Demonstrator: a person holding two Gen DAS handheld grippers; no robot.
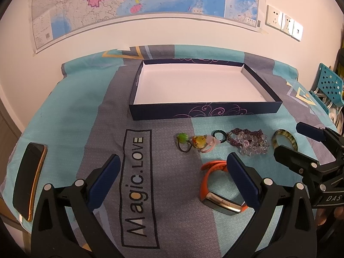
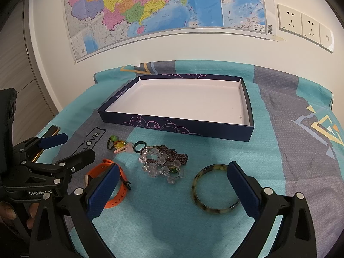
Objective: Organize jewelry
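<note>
A shallow dark-blue box (image 1: 206,110) (image 2: 172,126) with a white inside lies empty at the table's back. In front of it lie small rings and charms (image 1: 193,143) (image 2: 120,145), a pile of clear and purple bead bracelets (image 1: 249,143) (image 2: 163,161), a mottled green bangle (image 1: 284,139) (image 2: 215,188) and an orange smartwatch (image 1: 217,187) (image 2: 116,187). My left gripper (image 1: 172,167) is open above the cloth, its right finger over the watch strap. My right gripper (image 2: 172,178) is open, its right finger beside the bangle. Both hold nothing.
A teal and grey cloth printed "Magic.LOVE" (image 1: 137,185) covers the table. A black phone (image 1: 29,180) lies at the left edge. A map and wall sockets (image 2: 305,25) are behind. A teal perforated rack (image 1: 329,83) stands at the right.
</note>
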